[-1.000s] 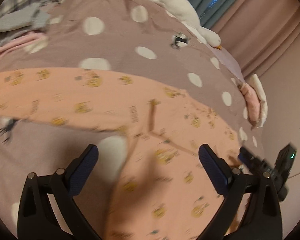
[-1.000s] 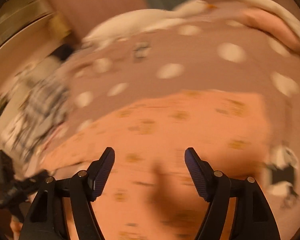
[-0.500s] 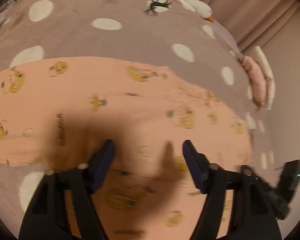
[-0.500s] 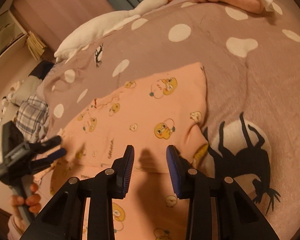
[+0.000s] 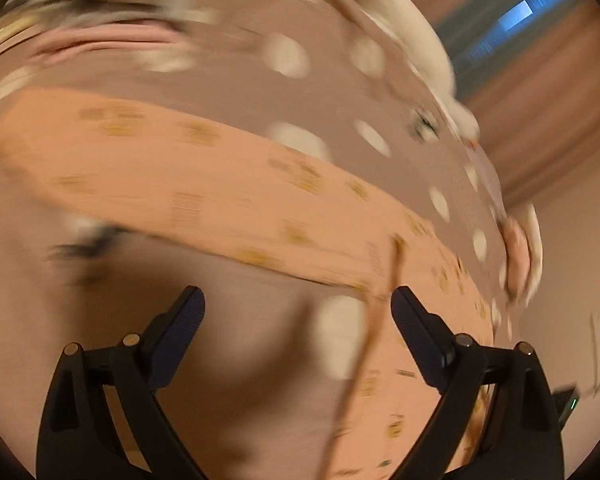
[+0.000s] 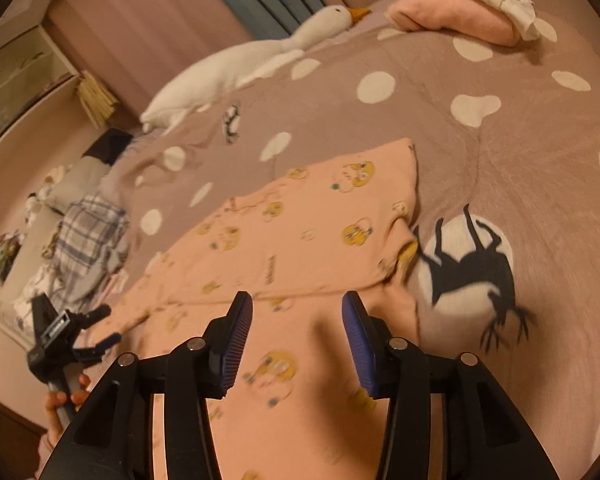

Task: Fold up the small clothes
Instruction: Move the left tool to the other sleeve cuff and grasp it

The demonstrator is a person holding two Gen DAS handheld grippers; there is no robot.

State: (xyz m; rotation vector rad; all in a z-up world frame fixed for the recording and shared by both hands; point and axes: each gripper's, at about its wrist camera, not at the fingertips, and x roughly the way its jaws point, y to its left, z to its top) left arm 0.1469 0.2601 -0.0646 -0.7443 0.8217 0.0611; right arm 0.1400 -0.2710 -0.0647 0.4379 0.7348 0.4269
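Left wrist view is badly smeared by motion. The left gripper [image 5: 298, 312] has its jaws spread wide, having just been opening, with nothing between them; below the gap lies the bedspread [image 5: 228, 80] and a pale spot. The garment [image 5: 204, 192], peach with small yellow prints, runs as a long band across the middle of the view and down the right side, flat on the bedspread. A thin fold line or seam crosses just inside the right finger; I cannot tell which.

Right wrist view is sharper. The right gripper [image 6: 297, 320] has its jaws partly apart and empty, having just been opening a little, and hovers over the near part of the garment [image 6: 300, 236]. An upper layer of the garment looks already folded over, its edge lying just ahead of the fingertips and its far corner pointing toward the goose toy [image 6: 240, 60]. At lower left the left gripper [image 6: 76, 334] is seen, held by a hand [image 6: 66, 398] at the garment's left end. Folded clothes [image 6: 452, 16] sit well apart at the far side, and a checked cloth [image 6: 88, 236] lies off to the left.

The garment looks thin, light and limp, so it will likely sag and crease rather than keep shape. I judge it best pinched at the corners or along an edge, both ends lifted together.
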